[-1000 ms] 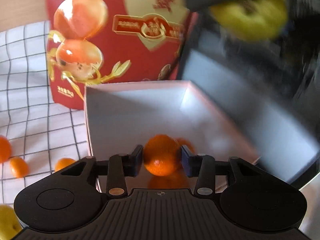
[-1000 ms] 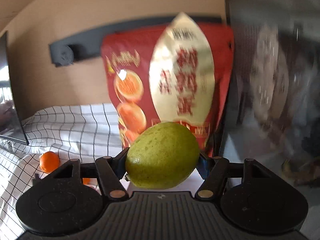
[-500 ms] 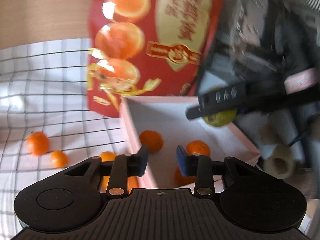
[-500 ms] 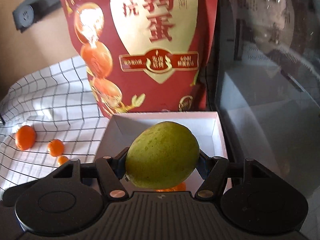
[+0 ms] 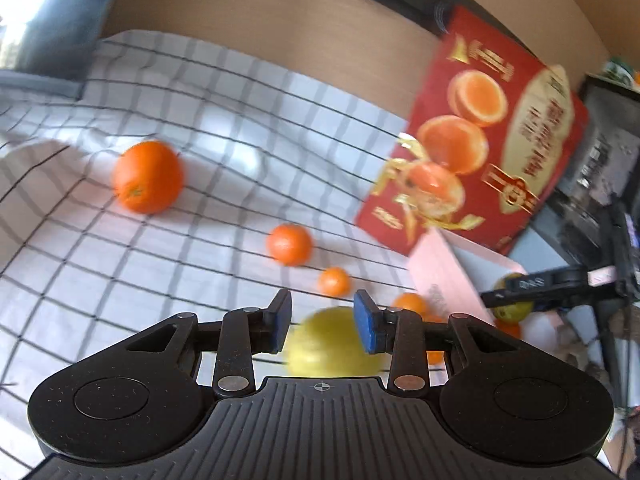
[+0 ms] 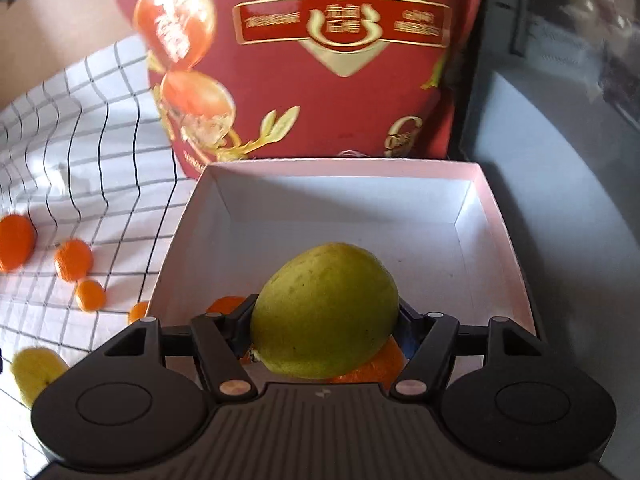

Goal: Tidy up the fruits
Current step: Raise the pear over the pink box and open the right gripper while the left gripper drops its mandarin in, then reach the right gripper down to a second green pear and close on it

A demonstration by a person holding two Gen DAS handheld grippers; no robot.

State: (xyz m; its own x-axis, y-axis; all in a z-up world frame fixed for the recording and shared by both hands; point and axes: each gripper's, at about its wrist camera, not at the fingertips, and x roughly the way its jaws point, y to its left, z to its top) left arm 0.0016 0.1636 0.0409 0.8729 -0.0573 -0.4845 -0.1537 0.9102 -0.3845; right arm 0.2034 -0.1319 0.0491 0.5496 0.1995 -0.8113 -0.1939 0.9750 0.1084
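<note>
My right tongs [image 6: 325, 320] were clamped on the big yellow-green pear-like fruit [image 6: 326, 310], hanging over the near end of the white cardboard box [image 6: 340, 216]. It looked firm, smooth-skinned and weighty, so gripping across its widest middle seemed safest; too hard a squeeze could bruise it. Orange mandarins [image 6: 376, 364] sat right under it in the box, in the way of a clean drop. My left tongs [image 5: 322, 322] stood partly apart with nothing in them, over the checked cloth [image 5: 200, 128], where a loose yellow fruit [image 5: 330, 344] and small mandarins [image 5: 289, 244] lay scattered. The red printed bag [image 6: 320, 80] stood at the far side.

Right hand-held gripper [image 6: 325, 320] clamped, left hand-held gripper [image 5: 322, 326] parted
</note>
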